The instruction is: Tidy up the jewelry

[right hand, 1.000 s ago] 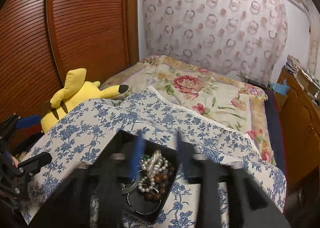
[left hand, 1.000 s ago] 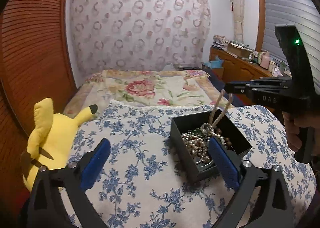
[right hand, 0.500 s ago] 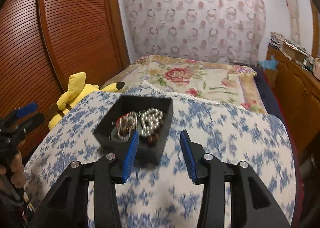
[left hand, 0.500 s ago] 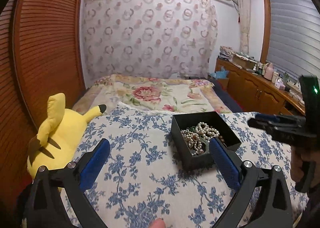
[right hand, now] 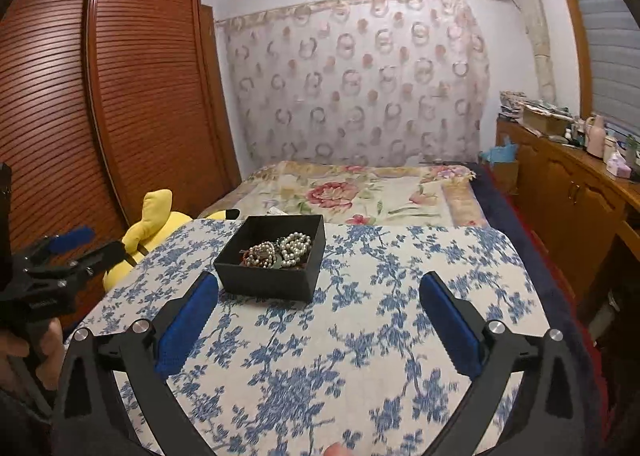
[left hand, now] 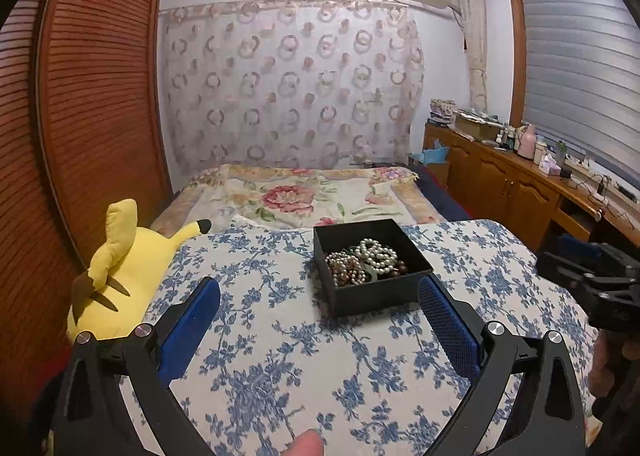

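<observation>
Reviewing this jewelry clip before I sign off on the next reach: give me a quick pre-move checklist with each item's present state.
1. Black box upright on the blue floral cloth: ok.
2. Jewelry inside the box, pearl strands heaped with darker beads: ok; whether they are tangled: cannot tell.
3. Right gripper empty, jaws opening wide, nothing between them: ok.
4. Left gripper open and empty: ok.
5. Both grippers back from the box, path over the cloth free: ok.
6. Somewhere to sort pieces into, besides the single box: not ok, none in view.
</observation>
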{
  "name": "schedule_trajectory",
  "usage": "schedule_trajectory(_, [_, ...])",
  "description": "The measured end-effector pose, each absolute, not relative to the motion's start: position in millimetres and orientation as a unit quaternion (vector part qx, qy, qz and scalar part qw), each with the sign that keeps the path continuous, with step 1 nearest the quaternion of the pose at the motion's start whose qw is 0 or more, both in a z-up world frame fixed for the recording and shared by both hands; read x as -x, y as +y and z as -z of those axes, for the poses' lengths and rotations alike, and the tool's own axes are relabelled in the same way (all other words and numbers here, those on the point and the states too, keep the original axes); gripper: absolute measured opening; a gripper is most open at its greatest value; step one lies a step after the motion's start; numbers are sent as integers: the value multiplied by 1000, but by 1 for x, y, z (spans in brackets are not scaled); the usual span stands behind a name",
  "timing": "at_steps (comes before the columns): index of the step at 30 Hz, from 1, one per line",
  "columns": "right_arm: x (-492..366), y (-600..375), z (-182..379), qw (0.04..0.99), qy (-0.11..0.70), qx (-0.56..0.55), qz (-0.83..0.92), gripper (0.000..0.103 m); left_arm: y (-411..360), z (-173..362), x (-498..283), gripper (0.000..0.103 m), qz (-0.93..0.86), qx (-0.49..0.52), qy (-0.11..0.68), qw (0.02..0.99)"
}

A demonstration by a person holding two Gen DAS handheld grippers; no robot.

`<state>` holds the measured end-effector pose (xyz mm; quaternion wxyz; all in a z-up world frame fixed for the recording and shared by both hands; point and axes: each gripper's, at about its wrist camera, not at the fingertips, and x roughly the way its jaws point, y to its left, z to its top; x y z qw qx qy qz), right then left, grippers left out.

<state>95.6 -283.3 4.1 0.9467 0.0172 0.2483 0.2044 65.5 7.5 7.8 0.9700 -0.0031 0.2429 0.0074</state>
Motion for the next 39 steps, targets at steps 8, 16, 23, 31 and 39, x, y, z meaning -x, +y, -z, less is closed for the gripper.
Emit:
schedule_trajectory(8, [-69, -297, 0, 954, 246, -35, -170, 101, -10, -5, -46, 96, 0, -4, 242, 970])
schedule_trajectory(16, [-62, -294, 4, 957, 243, -25, -157, 101, -12, 3, -42, 96, 6, 0, 249, 968])
schedule_trajectory(23, [-66, -296, 7, 957, 246, -25, -149, 101, -13, 4, -41, 96, 6, -1, 249, 969])
schedule_trajectory(31, [-68, -297, 9, 957, 250, -26, -147, 101, -14, 5, -41, 96, 7, -1, 249, 969])
schedule_trajectory(39, [-69, -295, 11, 956, 248, -25, -151, 101, -14, 6, -40, 96, 6, -2, 248, 969])
